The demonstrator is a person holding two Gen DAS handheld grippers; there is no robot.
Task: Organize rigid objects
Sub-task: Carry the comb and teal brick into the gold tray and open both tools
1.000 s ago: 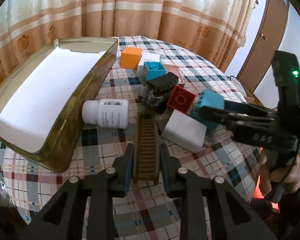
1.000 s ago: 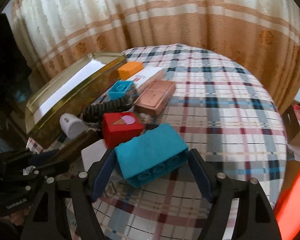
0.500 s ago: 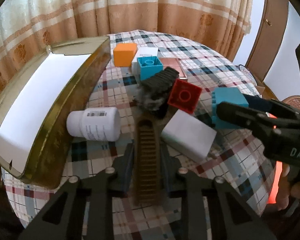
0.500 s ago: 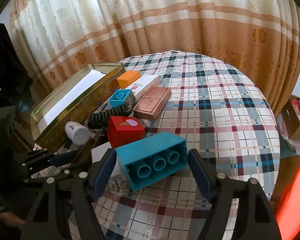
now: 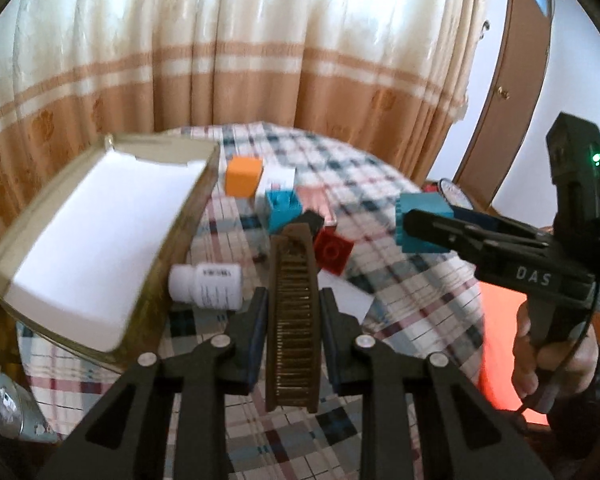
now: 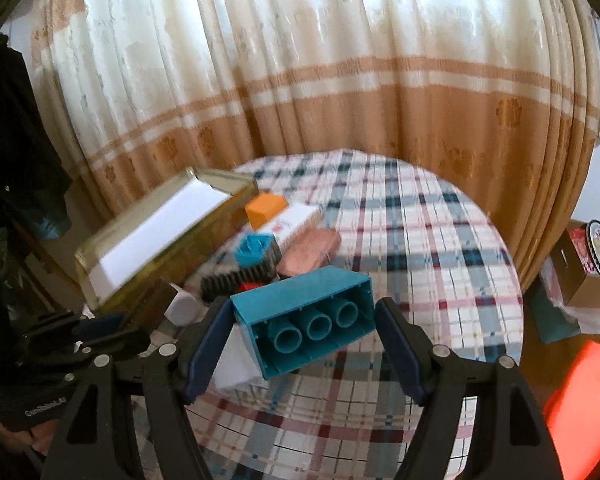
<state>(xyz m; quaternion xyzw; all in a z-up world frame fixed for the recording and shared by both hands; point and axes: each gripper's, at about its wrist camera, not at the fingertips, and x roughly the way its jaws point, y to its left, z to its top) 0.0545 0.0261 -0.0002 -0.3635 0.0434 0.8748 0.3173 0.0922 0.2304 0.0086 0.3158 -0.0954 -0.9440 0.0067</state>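
My left gripper (image 5: 293, 320) is shut on a brown toothed comb (image 5: 293, 312) and holds it lifted above the table. My right gripper (image 6: 304, 330) is shut on a big teal building brick (image 6: 306, 326), also lifted, its hollow underside facing the camera; the brick also shows in the left wrist view (image 5: 422, 218). A gold tin tray (image 5: 168, 256) lined with white paper lies at the left, also seen in the right wrist view (image 6: 160, 256). On the plaid table lie a white pill bottle (image 5: 206, 286), a red block (image 5: 334, 250), a small blue brick (image 5: 283, 208) and an orange cube (image 5: 243, 176).
A white box (image 6: 296, 220), a pink flat case (image 6: 310, 250) and a black toothed comb (image 6: 240, 278) lie among the blocks. A white card (image 5: 346, 302) lies under the comb. Curtains hang behind the round table (image 6: 440, 248). A cardboard box (image 6: 588, 272) stands at the right.
Both grippers have risen from the table, carrying the brown comb and the teal brick upward. The views now tilt up toward the curtain.
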